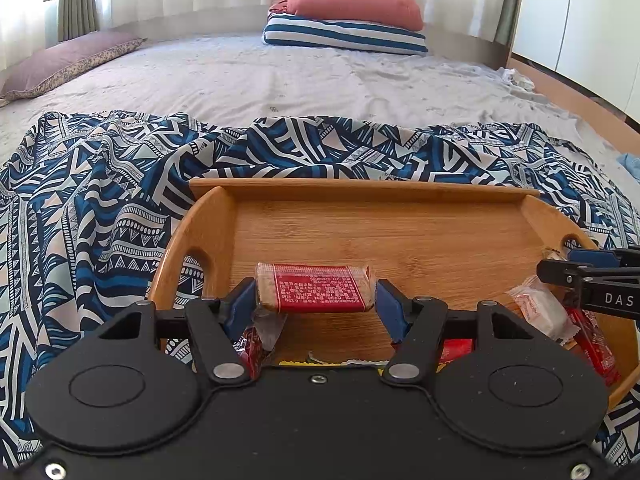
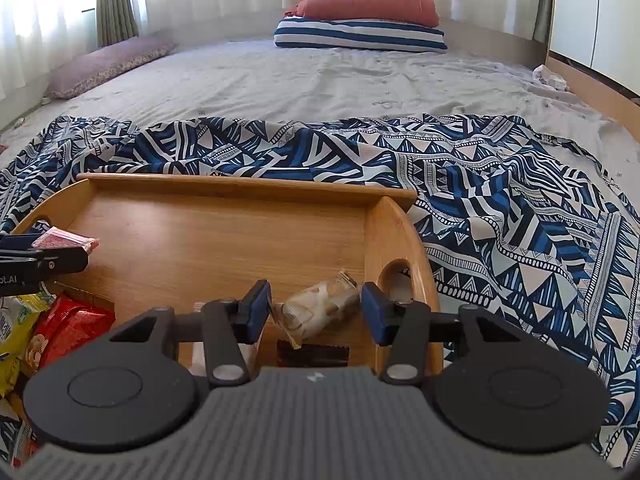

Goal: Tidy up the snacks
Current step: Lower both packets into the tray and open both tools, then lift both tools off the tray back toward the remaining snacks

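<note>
Risk of dropping: left gripper [image 1: 316, 300] holds red snack packet [image 1: 316, 288] by its ends above wooden tray [image 1: 360, 190]; right gripper [image 2: 316, 312] loosely straddles beige packet [image 2: 320, 308], which may slip.

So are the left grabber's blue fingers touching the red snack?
Touching. The left wrist view shows the left gripper with both blue pads pressed against the ends of the red snack.

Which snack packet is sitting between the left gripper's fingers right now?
The flat red-labelled packet, gripped between the left gripper; the white packet lies off to the right.
</note>
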The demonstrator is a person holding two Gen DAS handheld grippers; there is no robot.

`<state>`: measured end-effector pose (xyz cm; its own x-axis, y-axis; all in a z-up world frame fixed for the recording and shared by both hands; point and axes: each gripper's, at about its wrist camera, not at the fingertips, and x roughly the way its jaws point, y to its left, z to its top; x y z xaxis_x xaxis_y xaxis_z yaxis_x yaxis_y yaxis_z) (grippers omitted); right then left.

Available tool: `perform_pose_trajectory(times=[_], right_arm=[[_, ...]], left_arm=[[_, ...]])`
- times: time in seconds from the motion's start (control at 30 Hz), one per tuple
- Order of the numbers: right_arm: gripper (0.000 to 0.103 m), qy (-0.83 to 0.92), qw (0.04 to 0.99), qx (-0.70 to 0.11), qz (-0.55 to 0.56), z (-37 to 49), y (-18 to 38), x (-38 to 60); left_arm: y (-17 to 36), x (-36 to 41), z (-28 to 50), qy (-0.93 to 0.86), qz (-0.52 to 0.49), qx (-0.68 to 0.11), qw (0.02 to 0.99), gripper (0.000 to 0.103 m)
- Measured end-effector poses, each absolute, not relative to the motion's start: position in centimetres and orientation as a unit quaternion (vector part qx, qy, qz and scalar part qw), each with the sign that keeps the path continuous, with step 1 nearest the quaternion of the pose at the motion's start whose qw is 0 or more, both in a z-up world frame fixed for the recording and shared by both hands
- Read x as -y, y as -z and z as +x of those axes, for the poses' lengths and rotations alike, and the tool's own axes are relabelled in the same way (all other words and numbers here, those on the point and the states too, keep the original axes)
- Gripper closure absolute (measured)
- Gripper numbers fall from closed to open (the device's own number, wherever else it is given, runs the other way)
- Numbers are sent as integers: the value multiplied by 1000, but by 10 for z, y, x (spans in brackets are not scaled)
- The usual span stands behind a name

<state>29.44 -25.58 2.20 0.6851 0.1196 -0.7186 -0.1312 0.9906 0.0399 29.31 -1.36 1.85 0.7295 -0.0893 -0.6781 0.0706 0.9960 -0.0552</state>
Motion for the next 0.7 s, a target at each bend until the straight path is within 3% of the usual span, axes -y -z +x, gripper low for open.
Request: perform_pose_trajectory(times=[0.3,0.4,0.43,0.47,0.7], right_arm=[[46,-71,918,-390,-1,294,-21,257],[43,-72,918,-389,1,294,-21,258],[38,-71,919,-388,3,293,-22,258],[32,-71,920,-386,5,293,-23,258],[19,-77,926,-368,27,281,-38,262]], left_arm=[[-17,16,295,40,-4,-367,929,39],[-18,16,295,44,-8,-370,928,27],[-19,16,294,44,-8,-370,928,23],[-21,16,293,45,-8,-369,928,22],[-38,14,274,59,-8,-353,934,7]])
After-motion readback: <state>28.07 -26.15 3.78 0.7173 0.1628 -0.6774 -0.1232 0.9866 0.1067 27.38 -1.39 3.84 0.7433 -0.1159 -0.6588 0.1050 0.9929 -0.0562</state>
